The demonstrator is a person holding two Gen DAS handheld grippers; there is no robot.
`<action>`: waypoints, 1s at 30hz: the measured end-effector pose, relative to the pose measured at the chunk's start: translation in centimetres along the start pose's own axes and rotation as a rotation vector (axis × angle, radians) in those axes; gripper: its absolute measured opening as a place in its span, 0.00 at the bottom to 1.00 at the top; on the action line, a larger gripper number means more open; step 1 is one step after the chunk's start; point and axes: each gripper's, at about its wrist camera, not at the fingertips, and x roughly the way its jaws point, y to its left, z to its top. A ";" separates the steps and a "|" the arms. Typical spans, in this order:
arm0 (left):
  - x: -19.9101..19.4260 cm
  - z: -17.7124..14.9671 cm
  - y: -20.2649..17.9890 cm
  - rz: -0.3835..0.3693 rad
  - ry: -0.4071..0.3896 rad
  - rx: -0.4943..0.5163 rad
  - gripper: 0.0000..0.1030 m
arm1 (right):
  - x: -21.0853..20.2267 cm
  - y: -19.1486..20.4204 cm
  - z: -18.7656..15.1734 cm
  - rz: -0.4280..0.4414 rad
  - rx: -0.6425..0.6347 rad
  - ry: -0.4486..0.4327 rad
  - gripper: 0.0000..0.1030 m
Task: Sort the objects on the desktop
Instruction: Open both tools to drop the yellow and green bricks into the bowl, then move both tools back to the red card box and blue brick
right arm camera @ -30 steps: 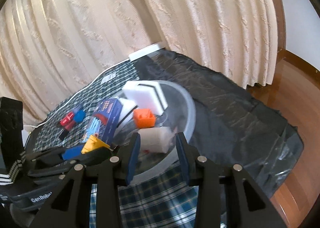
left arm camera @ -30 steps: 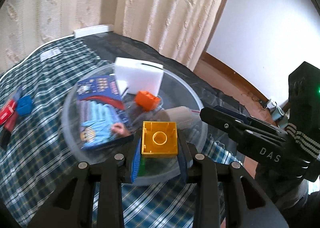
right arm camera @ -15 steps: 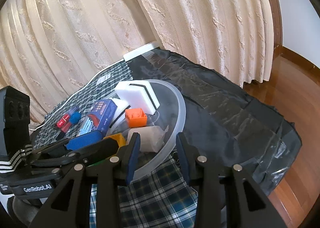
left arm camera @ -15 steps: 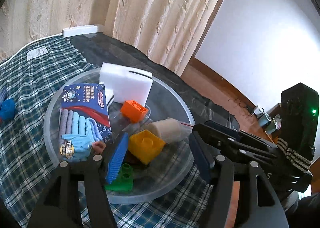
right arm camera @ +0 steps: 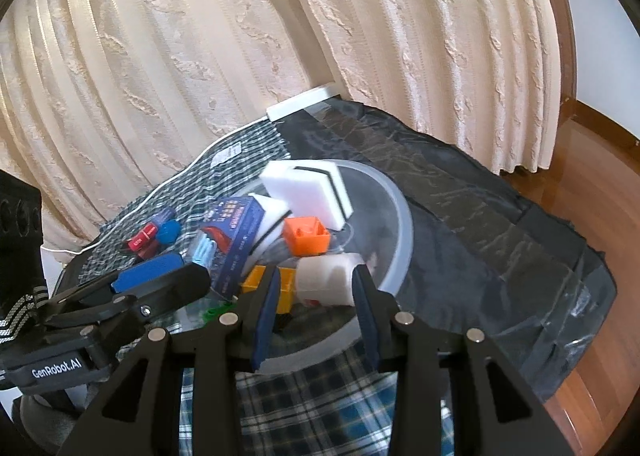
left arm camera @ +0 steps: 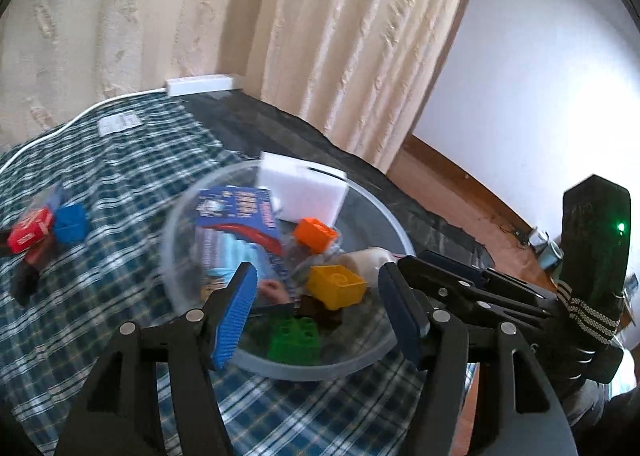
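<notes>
Left wrist view, nearest first: my left gripper (left arm camera: pixel 316 312) stands with its jaws wide apart and nothing between them, poised over the near rim of the clear bowl (left arm camera: pixel 360 360). Just past the pads lie a green block (left arm camera: pixel 294 340) and a yellow block (left arm camera: pixel 336 286) on the bowl floor, with a white roll (left arm camera: pixel 368 258) beside the yellow one. Further in are an orange block (left arm camera: pixel 314 234), a blue glove packet (left arm camera: pixel 240 223) and a white sponge (left arm camera: pixel 302 193) leaning at the far wall. Out on the checked cloth (left arm camera: pixel 120 191), well apart from the bowl to the left, a blue piece (left arm camera: pixel 72 221) and a red piece (left arm camera: pixel 30 228) lie together, still unsorted. In the right wrist view, my right gripper (right arm camera: pixel 316 304) is also parted and empty, its pads framing the white roll from the near side; whether they touch it I cannot tell. I judge the step in hand to be clearing the left gripper from the bowl and going for the pieces on the cloth. To do it well I would lift straight up before swinging left, so the pads do not catch the rim or tip the bowl, keep the jaws spread on approach, and take the blue piece squarely across its flat sides. The red piece lies touching it, so a shallow, centred closing is needed to avoid dragging both. The left view is blurred, so fine alignment should wait until the picture steadies.
</notes>
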 end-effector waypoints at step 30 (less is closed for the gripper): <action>-4.3 -0.6 17.8 0.287 -0.014 -0.246 0.65 | 2.4 9.7 1.6 0.165 -0.113 -0.013 0.64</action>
